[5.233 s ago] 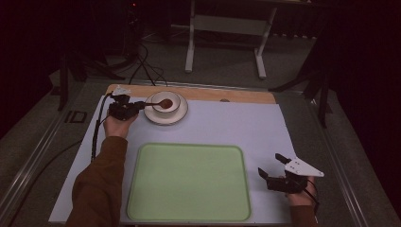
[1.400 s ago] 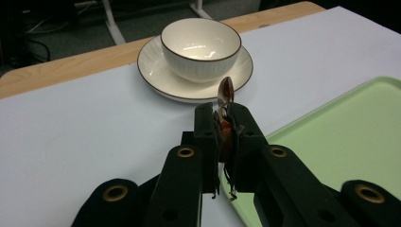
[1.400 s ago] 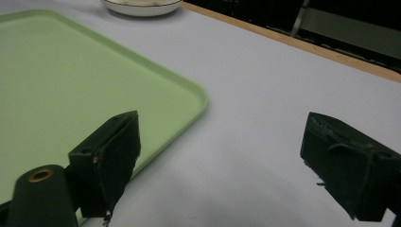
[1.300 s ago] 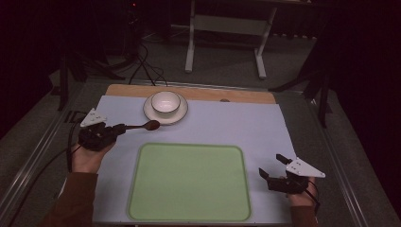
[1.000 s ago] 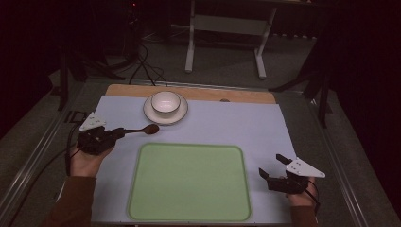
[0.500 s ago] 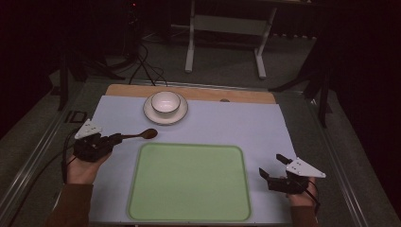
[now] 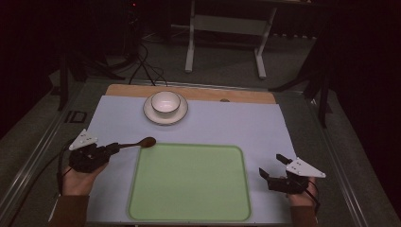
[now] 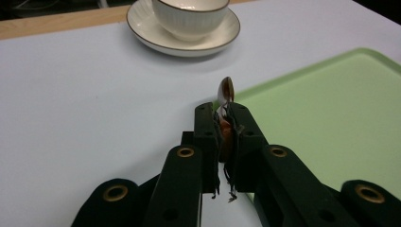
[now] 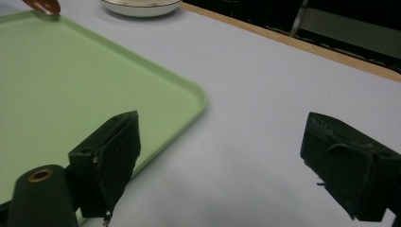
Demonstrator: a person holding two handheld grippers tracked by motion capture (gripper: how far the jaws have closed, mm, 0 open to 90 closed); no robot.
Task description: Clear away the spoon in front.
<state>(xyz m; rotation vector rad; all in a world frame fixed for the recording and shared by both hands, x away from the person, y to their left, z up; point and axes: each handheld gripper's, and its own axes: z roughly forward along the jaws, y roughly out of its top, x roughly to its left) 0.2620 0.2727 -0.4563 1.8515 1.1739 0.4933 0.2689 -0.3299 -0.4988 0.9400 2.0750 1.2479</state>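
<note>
spoon carried toward the tray
left gripper (image 7: 112,149) clenched on the spoon (image 7: 142,142) — bowl just off the green tray (image 7: 189,208) rim at ten o'clock; right gripper (image 7: 273,166) gapes idle. next, i judge — lower, release.

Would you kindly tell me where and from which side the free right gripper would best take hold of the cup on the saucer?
Probably the cup's rim, from straight above, one jaw inside and one outside. It stands upright and open-topped, no handle is visible, and the saucer flares around its base, blocking a low side grip. The right gripper is open near the green tray's right edge.
</note>
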